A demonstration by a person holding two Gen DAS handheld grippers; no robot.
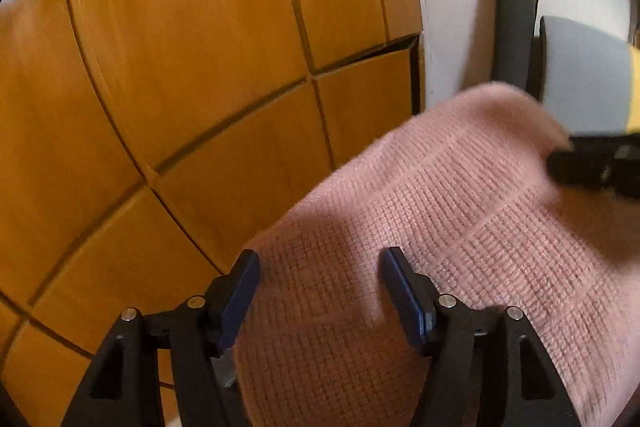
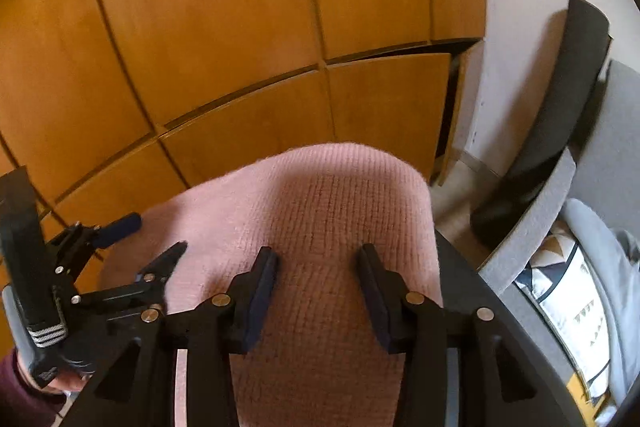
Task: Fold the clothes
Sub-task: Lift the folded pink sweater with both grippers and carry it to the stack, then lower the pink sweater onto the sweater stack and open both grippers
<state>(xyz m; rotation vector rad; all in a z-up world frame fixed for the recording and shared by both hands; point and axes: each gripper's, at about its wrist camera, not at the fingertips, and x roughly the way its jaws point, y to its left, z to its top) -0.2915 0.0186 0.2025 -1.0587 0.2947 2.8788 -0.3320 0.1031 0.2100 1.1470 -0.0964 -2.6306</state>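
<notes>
Pink knit sweater (image 2: pixel 340 211), both your grippers over it.
Left gripper (image 1: pixel 320 267): fingers spread, astride the knit, no pinch. Right gripper (image 2: pixel 318 263): likewise spread. Wooden cabinet (image 2: pixel 240 27) beyond.

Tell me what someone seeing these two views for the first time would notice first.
The pink knit garment grabs the eye, filling the lower middle of both views, draped in a rounded fold. Behind it stand glossy orange-brown wooden cabinet doors. The right claw and left claw both gape open above the knit, pressing nothing.
</notes>
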